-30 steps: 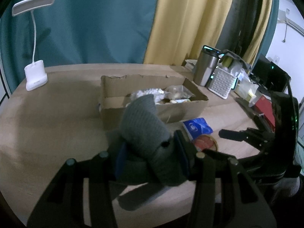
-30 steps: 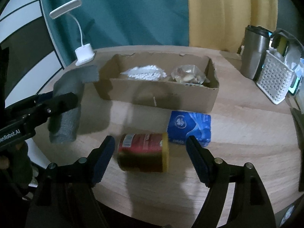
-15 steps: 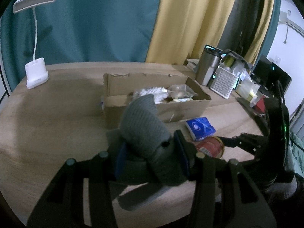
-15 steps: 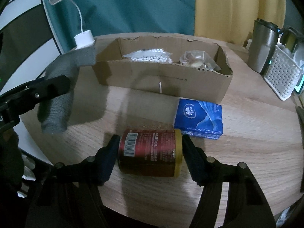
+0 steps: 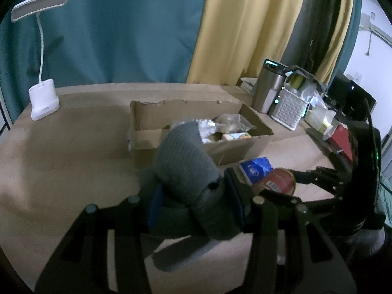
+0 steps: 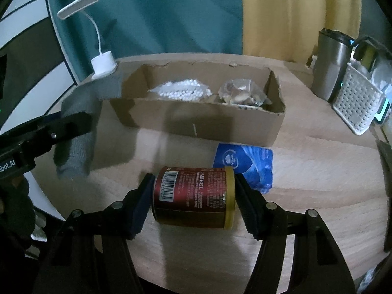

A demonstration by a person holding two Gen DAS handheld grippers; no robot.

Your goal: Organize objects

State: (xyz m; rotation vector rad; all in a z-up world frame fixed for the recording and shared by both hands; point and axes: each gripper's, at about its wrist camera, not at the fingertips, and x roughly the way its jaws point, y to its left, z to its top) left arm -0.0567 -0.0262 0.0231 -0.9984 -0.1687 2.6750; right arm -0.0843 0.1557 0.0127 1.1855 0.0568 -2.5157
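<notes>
While left claw point(image 5: 193, 198) pinches grey cloth point(image 5: 186, 164), right view shows right claw point(image 6: 193, 201) clamping can point(image 6: 194, 197).

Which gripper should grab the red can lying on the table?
Right. The right gripper already has its fingers on both ends of the can. The left gripper is busy holding the grey cloth.

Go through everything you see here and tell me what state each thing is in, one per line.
Left claw: shut on the grey knitted cloth, held above the table.
Right claw: fingers at both ends of the red can; firm grip unclear.
Red can: lying on its side.
Cardboard box: open-topped, holding two bags.
Blue tissue pack: flat on the table, outside the box.
Desk lamp: upright, unlit.
Steel tumbler: upright, lidded.
</notes>
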